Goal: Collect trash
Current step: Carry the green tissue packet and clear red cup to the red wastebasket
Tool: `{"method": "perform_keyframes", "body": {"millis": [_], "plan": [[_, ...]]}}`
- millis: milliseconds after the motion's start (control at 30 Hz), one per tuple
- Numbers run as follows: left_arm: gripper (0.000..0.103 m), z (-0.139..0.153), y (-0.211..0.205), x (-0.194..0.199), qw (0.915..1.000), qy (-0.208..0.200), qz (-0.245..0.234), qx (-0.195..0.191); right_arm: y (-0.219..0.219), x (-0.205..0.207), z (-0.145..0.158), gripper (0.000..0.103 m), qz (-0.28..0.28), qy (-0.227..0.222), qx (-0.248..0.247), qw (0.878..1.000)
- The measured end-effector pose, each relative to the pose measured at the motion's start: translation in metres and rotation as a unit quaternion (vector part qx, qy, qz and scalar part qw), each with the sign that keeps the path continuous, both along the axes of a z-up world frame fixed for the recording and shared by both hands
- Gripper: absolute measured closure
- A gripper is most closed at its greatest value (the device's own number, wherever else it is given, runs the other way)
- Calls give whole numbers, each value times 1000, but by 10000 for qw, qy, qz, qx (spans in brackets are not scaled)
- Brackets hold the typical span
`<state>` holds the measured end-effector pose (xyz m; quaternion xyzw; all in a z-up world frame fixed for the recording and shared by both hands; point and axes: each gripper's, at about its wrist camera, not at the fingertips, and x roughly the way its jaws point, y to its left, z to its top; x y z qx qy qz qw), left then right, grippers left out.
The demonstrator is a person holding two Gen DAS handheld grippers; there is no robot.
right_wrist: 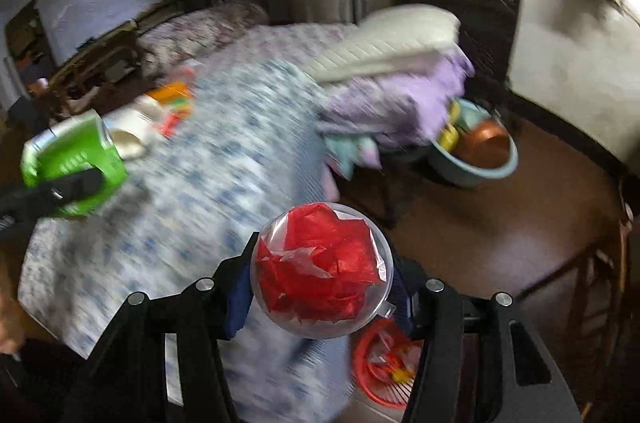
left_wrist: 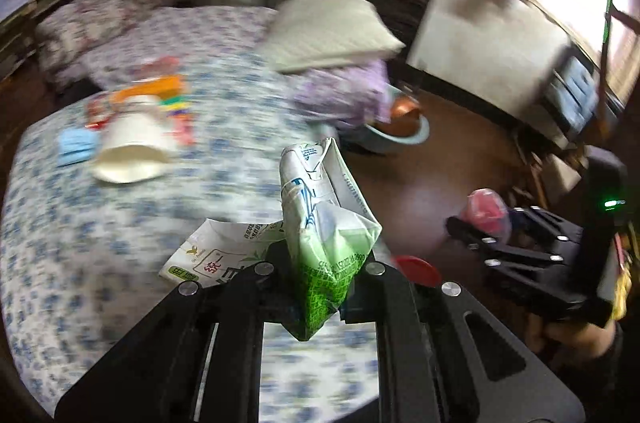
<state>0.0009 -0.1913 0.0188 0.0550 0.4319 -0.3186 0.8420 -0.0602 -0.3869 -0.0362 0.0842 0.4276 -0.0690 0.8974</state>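
Observation:
My left gripper is shut on a crushed green and white drink carton and holds it above the bed's near edge; the carton also shows in the right wrist view. My right gripper is shut on a clear plastic ball with red crumpled film inside, held over the bed's edge; it shows in the left wrist view. On the blue-flowered bed lie a white paper cup, a flat white and green carton, a blue mask and colourful wrappers.
A red basket with trash stands on the floor below my right gripper; its rim shows in the left wrist view. A blue basin with a copper bowl stands on the brown floor. Pillows and folded bedding lie at the bed's far corner.

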Motion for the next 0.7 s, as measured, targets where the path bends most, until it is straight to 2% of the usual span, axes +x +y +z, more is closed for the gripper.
{"method": "perform_keyframes", "body": {"millis": [100,167,233,333,500,633,700], "plan": [[89,-12,-42,-12,9985,228,-485,95,-28,-17,-22,47,-162,228,40,9996],[89,-27,-77,-21,9943,595,-875,103,-41,-27,-36,47,-255,346,110,9990],[89,-45,-111,-29,9855,1177,-1224,-6,-59,-40,-54,47,-407,482,235,9977],[89,-65,-153,-44,9735,1639,-1593,80,-78,-55,-80,47,-612,668,451,9949],[89,-90,-195,-58,9668,1831,-1755,316,-102,-72,-126,47,-960,953,882,9869],[89,-119,-214,-51,9626,2178,-1550,446,-111,-73,-155,47,-1048,1105,1088,9823],[89,-135,-219,-52,9616,2309,-1347,626,-117,-71,-164,47,-1100,1143,1146,9807]]}}
